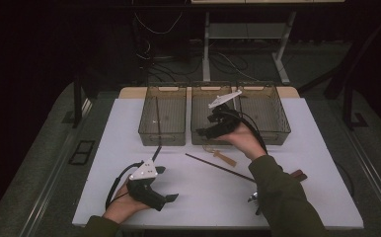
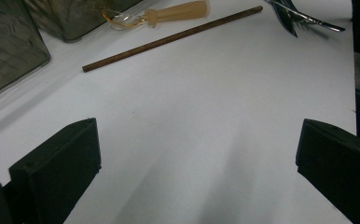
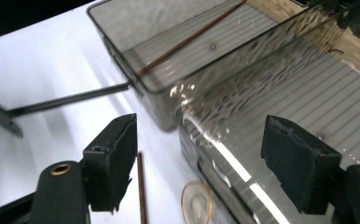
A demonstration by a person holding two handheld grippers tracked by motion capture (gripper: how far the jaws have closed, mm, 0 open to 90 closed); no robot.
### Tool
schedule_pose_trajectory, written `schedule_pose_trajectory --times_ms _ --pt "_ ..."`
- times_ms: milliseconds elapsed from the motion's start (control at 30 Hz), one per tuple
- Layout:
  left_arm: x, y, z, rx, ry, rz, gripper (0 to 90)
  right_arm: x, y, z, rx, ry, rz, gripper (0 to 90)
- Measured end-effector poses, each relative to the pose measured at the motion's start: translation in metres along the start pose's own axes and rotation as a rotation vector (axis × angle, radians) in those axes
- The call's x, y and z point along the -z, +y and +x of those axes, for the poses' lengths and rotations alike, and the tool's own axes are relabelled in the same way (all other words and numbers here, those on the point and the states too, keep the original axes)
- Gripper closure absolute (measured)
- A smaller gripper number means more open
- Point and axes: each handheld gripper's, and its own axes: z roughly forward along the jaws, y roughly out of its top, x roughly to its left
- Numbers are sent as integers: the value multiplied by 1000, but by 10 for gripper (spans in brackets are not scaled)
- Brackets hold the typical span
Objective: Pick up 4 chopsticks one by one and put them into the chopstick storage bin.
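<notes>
My right gripper [image 1: 212, 129] hovers over the front wall of the middle smoky plastic bin [image 1: 213, 101]. In the right gripper view its jaws [image 3: 201, 158] stand open with nothing between them, above that bin's near edge [image 3: 225, 154]. The left bin [image 3: 169, 70] holds a thin brown stick [image 3: 187, 39]. My left gripper [image 1: 165, 199] rests low near the table's front left, open and empty [image 2: 197, 163]. Another brown stick [image 1: 218, 167] [image 2: 169, 39] lies on the white table, with a wooden-handled tool [image 1: 224, 158] [image 2: 178, 11] beside it.
Smoky bins [image 1: 162, 121] line the back of the white table [image 1: 198, 197]. A dark rod [image 1: 156, 151] [image 3: 71, 100] lies in front of the left bin. A metal utensil [image 1: 254, 199] [image 2: 304, 16] sits near the front edge by the right sleeve [image 1: 282, 197].
</notes>
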Motion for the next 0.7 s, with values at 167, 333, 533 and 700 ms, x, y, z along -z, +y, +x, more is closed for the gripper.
schedule_pose_trajectory --times_ms 167,333,533,700 --pt "-1 -1 1 -3 -4 3 0 15 -14 0 10 -2 -6 272" --pt "-1 -1 1 -5 -4 5 0 28 -29 -1 16 -4 -10 268" --pt "-1 -1 2 1 -9 4 0 40 -49 -3 8 12 -21 272" --pt "-1 -1 1 -1 -8 8 0 46 -67 -4 -2 26 -10 276"
